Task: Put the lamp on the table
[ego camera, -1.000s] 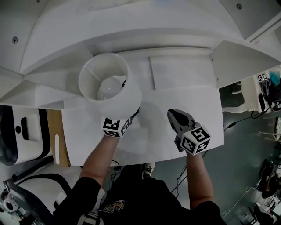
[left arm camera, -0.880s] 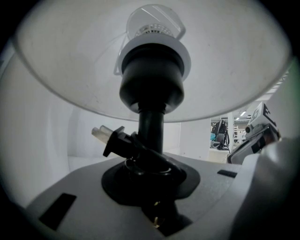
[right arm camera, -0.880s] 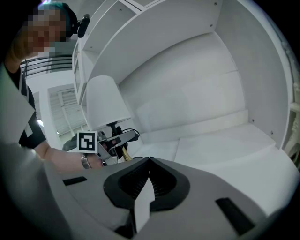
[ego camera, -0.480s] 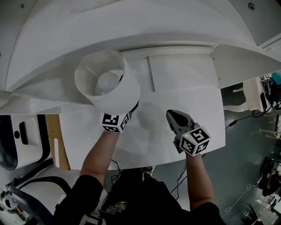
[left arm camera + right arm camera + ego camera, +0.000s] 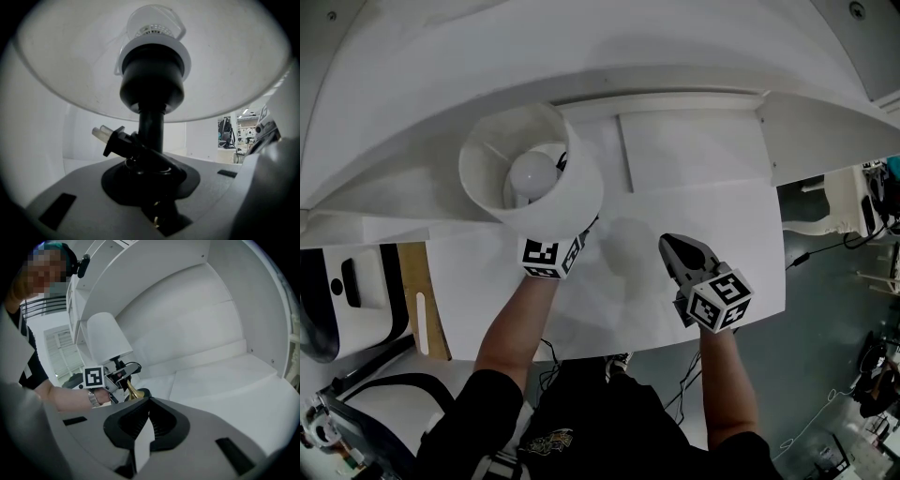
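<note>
Lamp (image 5: pixel 567 202) over the far left part of the white tabletop (image 5: pixel 703 202), close to its back edge, upright, with its white shade open toward the head camera and the round bulb (image 5: pixel 531 172) showing inside. The left gripper (image 5: pixel 569 246) reaches in level under the shade from the near side, and its jaws are clamped on the lamp's black stem (image 5: pixel 151 125) just below the bulb socket. A black plug (image 5: pixel 110 138) with two pale prongs sticks out to the left of the stem, right at the jaws. From the right gripper view a brass flare (image 5: pixel 133 391) shows beneath the clamped spot, ending in a dark foot low over the tabletop — whether the foot touches the surface cannot be told.

The right gripper (image 5: pixel 675 248) hangs over the near right part of the tabletop, well apart from the lamp, tipped a little downward. Its jaws are pressed together with nothing between them — only a thin pale seam shows where the pads meet. Around the tabletop curves a white shell-like wall.
</note>
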A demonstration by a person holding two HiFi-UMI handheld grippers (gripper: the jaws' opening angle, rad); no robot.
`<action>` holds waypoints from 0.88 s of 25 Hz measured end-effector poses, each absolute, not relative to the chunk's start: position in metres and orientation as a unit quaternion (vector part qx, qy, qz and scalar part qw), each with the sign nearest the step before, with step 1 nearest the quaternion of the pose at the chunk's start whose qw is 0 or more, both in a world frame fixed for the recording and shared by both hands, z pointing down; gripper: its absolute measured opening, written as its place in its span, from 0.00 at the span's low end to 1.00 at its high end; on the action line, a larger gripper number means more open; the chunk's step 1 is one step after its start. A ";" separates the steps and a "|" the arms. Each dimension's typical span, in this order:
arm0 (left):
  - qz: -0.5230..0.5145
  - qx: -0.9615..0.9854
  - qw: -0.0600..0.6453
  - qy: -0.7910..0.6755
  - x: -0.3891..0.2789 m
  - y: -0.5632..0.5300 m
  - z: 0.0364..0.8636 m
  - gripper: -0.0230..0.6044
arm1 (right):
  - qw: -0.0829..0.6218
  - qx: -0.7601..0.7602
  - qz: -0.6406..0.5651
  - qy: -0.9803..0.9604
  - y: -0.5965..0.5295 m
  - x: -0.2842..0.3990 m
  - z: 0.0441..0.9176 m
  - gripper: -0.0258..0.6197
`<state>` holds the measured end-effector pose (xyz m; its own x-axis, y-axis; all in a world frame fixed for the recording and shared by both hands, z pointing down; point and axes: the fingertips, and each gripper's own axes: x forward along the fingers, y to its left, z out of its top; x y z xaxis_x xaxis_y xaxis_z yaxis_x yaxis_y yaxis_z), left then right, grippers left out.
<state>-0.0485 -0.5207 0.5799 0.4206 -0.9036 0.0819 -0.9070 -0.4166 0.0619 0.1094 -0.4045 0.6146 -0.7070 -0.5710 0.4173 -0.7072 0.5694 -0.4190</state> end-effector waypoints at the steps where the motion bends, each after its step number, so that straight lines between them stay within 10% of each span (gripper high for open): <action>1: 0.016 0.841 0.046 -0.539 -0.048 -0.520 0.580 0.19 | 0.118 0.363 0.288 -0.878 -0.404 0.109 0.615 0.08; 22: 0.084 0.816 0.050 -0.570 -0.063 -0.479 0.602 0.32 | 0.110 0.358 0.274 -0.886 -0.362 0.122 0.586 0.08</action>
<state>-0.0627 -0.4787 0.6022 0.3359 -0.9216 0.1944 -0.9385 -0.3449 -0.0135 0.1224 -0.3618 0.5863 -0.7189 -0.5742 0.3917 -0.6951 0.5935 -0.4057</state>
